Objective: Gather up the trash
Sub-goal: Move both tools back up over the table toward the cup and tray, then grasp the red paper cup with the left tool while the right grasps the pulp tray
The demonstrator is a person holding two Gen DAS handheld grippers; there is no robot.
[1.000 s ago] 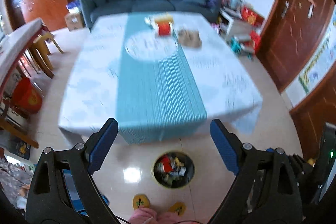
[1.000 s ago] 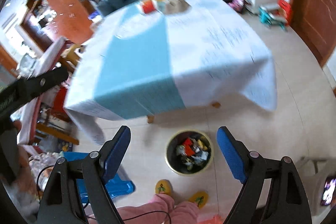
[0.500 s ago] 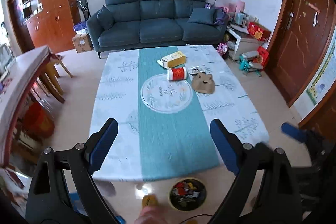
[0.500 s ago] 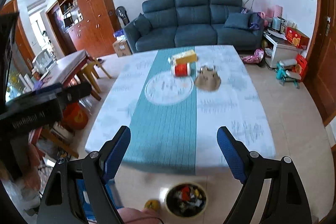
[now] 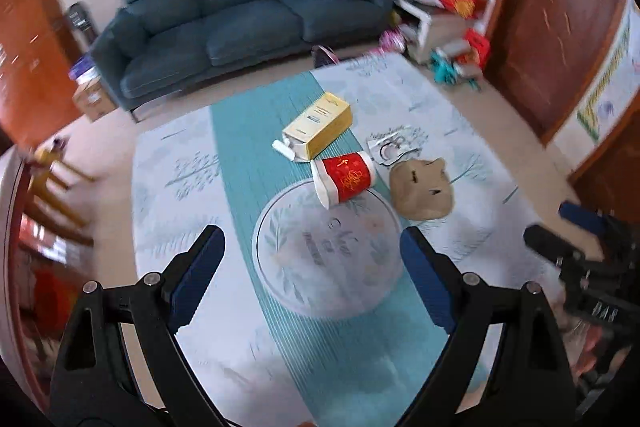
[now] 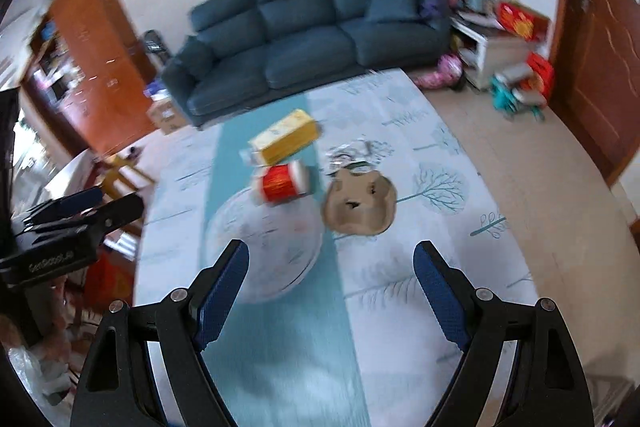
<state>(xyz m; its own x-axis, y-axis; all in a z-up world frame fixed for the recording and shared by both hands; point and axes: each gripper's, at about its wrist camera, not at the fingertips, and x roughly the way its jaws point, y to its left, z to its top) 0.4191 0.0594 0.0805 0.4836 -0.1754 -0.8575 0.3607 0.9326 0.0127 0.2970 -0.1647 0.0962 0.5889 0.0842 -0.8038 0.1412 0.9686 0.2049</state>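
Note:
Trash lies at the table's far middle: a yellow carton, a red paper cup on its side, a crumpled foil wrapper and a brown paper wad. My left gripper hovers open over the round print on the teal runner, short of the cup. My right gripper is open too, nearer the table's front, with the brown wad ahead between its fingers' lines. Neither holds anything.
A dark blue sofa stands behind the table. Wooden chairs are at the left, boxes and toys at the back right, a brown door on the right. The other gripper shows at each view's edge.
Both grippers have swung up from the bin on the floor and forward over the table. The trash on the table is now much closer. The bin has dropped out of view.

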